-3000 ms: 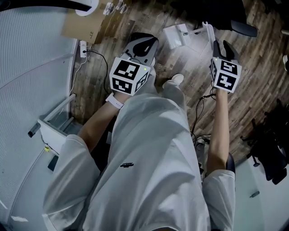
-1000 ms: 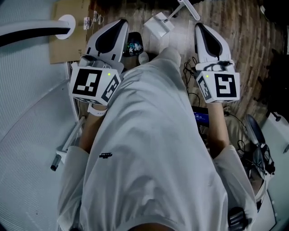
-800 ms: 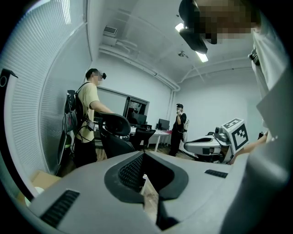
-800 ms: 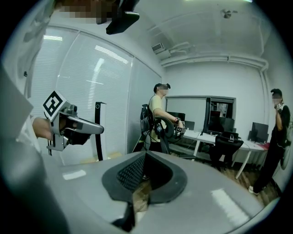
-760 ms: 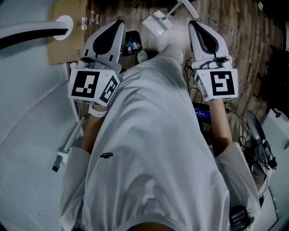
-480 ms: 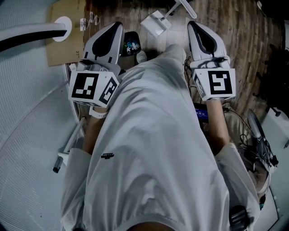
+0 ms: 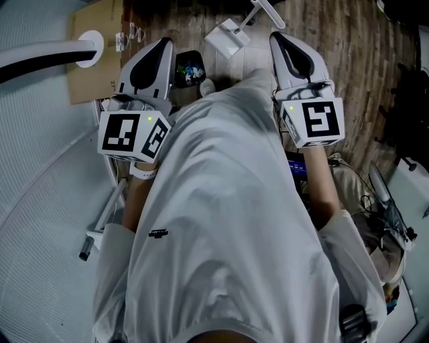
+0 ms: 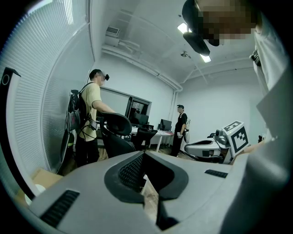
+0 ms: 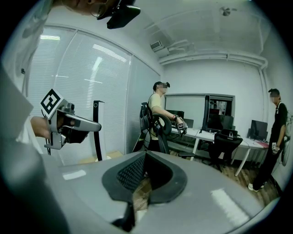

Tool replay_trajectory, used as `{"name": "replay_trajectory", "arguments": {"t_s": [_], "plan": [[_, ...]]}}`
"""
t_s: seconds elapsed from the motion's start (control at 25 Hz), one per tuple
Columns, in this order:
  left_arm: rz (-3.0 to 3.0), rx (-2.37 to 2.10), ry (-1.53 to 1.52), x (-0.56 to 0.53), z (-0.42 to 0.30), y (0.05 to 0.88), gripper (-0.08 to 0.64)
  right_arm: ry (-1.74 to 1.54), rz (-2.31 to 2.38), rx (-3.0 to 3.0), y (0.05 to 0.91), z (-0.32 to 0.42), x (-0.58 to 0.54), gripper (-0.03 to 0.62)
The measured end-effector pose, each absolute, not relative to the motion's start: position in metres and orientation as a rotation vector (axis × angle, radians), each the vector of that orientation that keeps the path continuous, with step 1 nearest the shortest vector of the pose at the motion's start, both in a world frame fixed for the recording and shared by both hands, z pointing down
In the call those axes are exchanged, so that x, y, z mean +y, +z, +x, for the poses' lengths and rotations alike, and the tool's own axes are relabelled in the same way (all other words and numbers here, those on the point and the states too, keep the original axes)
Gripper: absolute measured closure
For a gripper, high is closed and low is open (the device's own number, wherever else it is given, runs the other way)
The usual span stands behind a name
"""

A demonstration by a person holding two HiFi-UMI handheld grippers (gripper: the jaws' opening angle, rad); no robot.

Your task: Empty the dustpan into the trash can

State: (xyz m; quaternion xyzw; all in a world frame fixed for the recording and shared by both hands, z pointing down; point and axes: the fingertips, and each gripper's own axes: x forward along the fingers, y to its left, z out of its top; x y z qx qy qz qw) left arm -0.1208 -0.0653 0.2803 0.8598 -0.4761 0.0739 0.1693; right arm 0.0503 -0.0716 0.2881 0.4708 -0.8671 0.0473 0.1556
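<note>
Dustpan: the white dustpan (image 7: 226,39) lies on the wood floor (image 7: 355,67), just ahead of the person's shoe (image 7: 208,86). Its long handle (image 7: 263,9) runs away up and to the right. Nothing touches it, and whether it holds any dirt cannot be seen.
Trash can: the small dark trash can (image 7: 189,69) stands just left of the dustpan, with coloured scraps showing inside.
Left gripper: the left gripper (image 7: 159,47) has its jaws together on nothing and is held in the air just left of the can.
Right gripper: the right gripper (image 7: 280,39) is closed and empty, right of the dustpan and apart from it.
Stage: this fits a pan waiting to be lifted, or one set down again after tipping.
Handling: it is probably light, stiff, smooth plastic. The thin handle suits the jaws. A hold low on the handle, near the pan, should limit swing and twisting.
Around: a cardboard sheet (image 7: 94,74) lies on the floor at the left.
</note>
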Motion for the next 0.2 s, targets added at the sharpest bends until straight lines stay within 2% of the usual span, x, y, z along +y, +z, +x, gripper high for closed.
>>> {"name": "replay_trajectory", "arguments": {"t_s": [0.2], "plan": [[2.436, -1.352, 0.215, -0.0717, -0.1156, 0.2805, 0.554, 0.154, 1.336, -2.485, 0.2893, 0.0532, -0.0793, 0.580]]}}
